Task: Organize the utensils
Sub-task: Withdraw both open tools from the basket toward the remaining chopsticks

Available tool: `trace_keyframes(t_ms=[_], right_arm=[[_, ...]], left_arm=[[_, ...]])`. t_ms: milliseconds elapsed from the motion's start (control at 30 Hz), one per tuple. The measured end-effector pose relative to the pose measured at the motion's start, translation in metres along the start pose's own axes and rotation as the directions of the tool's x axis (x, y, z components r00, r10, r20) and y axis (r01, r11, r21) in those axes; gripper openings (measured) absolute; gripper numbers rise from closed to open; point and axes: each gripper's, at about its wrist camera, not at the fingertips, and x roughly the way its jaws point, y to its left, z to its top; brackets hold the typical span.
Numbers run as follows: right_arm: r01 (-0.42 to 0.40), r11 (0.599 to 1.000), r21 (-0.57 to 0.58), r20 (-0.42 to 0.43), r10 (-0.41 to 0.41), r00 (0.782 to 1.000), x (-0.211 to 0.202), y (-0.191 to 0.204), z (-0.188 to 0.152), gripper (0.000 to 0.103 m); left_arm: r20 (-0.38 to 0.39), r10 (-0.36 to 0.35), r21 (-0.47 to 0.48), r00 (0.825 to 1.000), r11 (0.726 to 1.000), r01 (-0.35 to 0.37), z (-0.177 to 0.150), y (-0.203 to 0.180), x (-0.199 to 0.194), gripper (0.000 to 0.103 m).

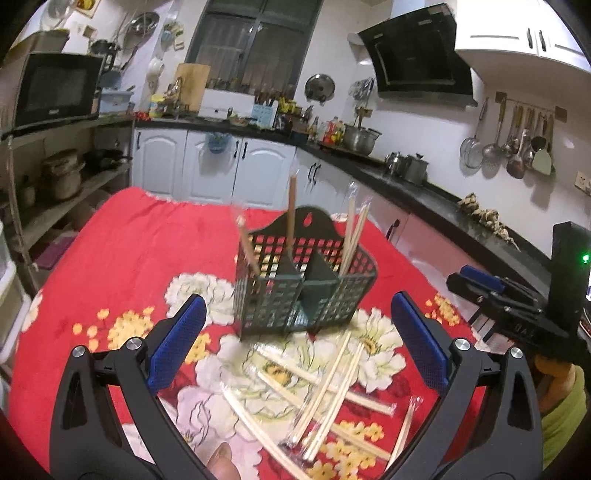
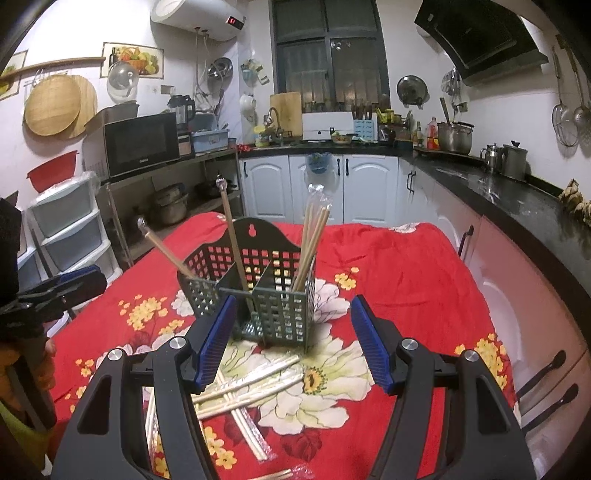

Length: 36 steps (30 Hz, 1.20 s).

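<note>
left gripper (image 1: 298, 334): fingers spread, nothing held | right gripper (image 2: 293, 341): fingers spread, nothing held

Red floral tablecloth (image 2: 388, 266), spread over the work surface. Black microwave (image 2: 142, 144) on a metal shelf rack, pots stored below. White water heater (image 2: 201, 16) mounted high on the wall. Dark window (image 2: 328, 48) above the sink counter. Black range hood (image 1: 417, 55) at right. White cabinet doors (image 2: 314, 188) under a black countertop (image 2: 517, 199). Steel pot (image 2: 454, 136) and kettles on the counter. Ladles and strainers (image 1: 509, 147) hanging from a wall rail.
</note>
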Motion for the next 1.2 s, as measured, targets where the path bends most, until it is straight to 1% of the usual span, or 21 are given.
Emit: trace_keyframes(t_ms=[267,433,567,900,1000,1033,1100,1200], right_arm=[[-0.021,0.999,-0.025,-0.045,0.02,0.999,0.003,0.011,-0.018,0.062],[-0.035,0.999,-0.04,-0.088,0.032,0.996,0.008,0.017,-0.034,0.062],[-0.041,0.999,-0.027,-0.124,0.037,0.992,0.012,0.016,-0.047,0.062],[-0.026,1.0,-0.014,-0.193,0.022,0.981,0.019,0.008,-0.074,0.062],[-0.02,1.0,-0.007,-0.219,0.017,0.976,0.021,0.006,-0.083,0.062],[-0.019,1.0,-0.005,-0.23,0.018,0.973,0.022,0.005,-0.087,0.062],[-0.015,1.0,-0.003,-0.248,0.014,0.969,0.024,0.003,-0.093,0.062],[-0.013,1.0,0.02,-0.276,0.018,0.961,0.026,-0.002,-0.102,0.062]], left_arm=[[-0.061,0.046,-0.015,0.997,0.999,-0.047,-0.022,0.018,0.004,0.092],[-0.102,0.055,-0.025,0.993,0.998,-0.057,-0.038,0.026,0.007,0.092],[-0.139,0.065,-0.036,0.988,0.997,-0.07,-0.048,0.031,0.013,0.092],[-0.204,0.076,-0.036,0.976,0.996,-0.085,-0.064,0.036,0.032,0.092],[-0.23,0.055,-0.062,0.972,0.996,-0.071,-0.071,0.041,0.039,0.092],[-0.235,0.048,-0.072,0.971,0.995,-0.066,-0.073,0.042,0.041,0.091],[-0.25,0.031,-0.09,0.968,0.994,-0.055,-0.076,0.044,0.045,0.08],[-0.27,0.017,-0.108,0.963,0.993,-0.047,-0.081,0.047,0.051,0.07]])
